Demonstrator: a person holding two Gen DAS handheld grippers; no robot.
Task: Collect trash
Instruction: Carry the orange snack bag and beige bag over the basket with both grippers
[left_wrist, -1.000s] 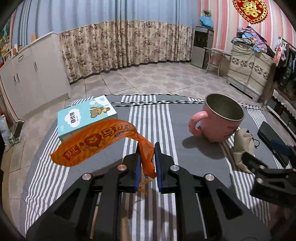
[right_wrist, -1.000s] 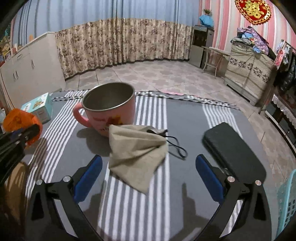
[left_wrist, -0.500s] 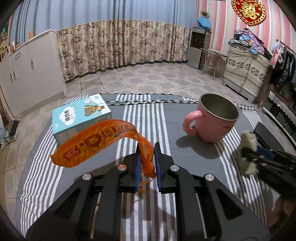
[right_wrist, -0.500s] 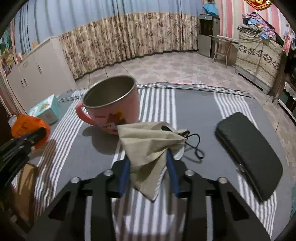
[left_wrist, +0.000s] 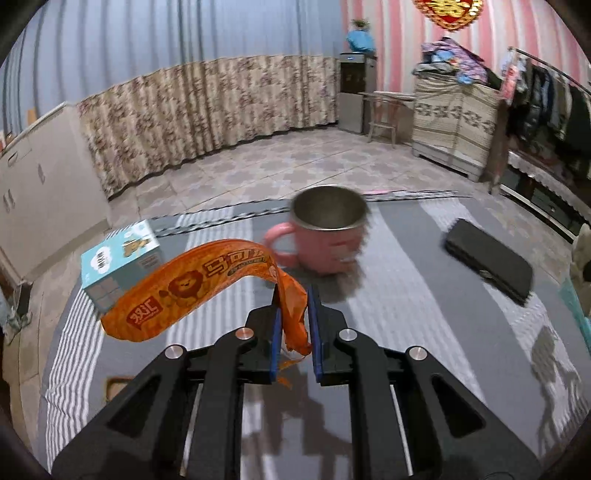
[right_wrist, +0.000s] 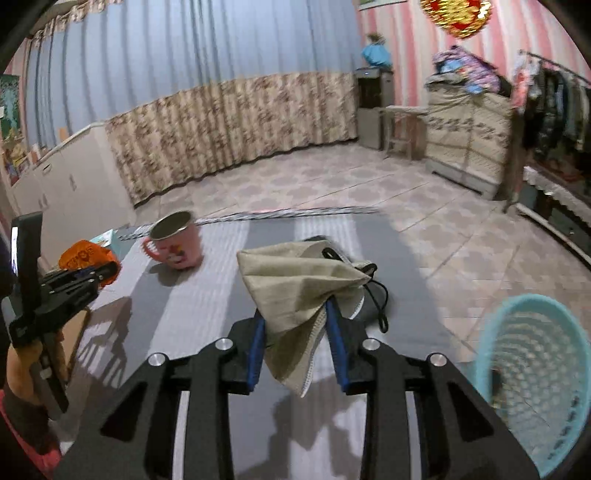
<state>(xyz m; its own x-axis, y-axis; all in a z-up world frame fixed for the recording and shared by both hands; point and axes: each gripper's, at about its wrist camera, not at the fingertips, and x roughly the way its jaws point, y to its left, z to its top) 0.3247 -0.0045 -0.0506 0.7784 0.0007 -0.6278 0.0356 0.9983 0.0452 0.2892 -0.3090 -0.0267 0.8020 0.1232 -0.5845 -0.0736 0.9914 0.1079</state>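
My left gripper (left_wrist: 291, 295) is shut on an orange snack wrapper (left_wrist: 192, 284) that arches up and to the left, held above the striped tablecloth (left_wrist: 406, 295). My right gripper (right_wrist: 293, 308) is shut on a beige cloth pouch (right_wrist: 295, 280) with a black drawstring, lifted off the table. A turquoise mesh basket (right_wrist: 532, 376) stands low at the right of the right wrist view, off the table's edge. The left gripper (right_wrist: 96, 275) with the wrapper (right_wrist: 86, 254) shows at the left of that view, in a person's hand.
A pink metal mug (left_wrist: 325, 232) stands mid-table; it also shows as the mug (right_wrist: 177, 243) in the right wrist view. A light blue carton (left_wrist: 118, 262) sits at the left, a black case (left_wrist: 487, 262) at the right. Beyond lie tiled floor, curtains and furniture.
The right gripper closed on the beige pouch and lifted it off the table, swinging right so the turquoise basket came into view. The left gripper shifted right with the wrapper still held.
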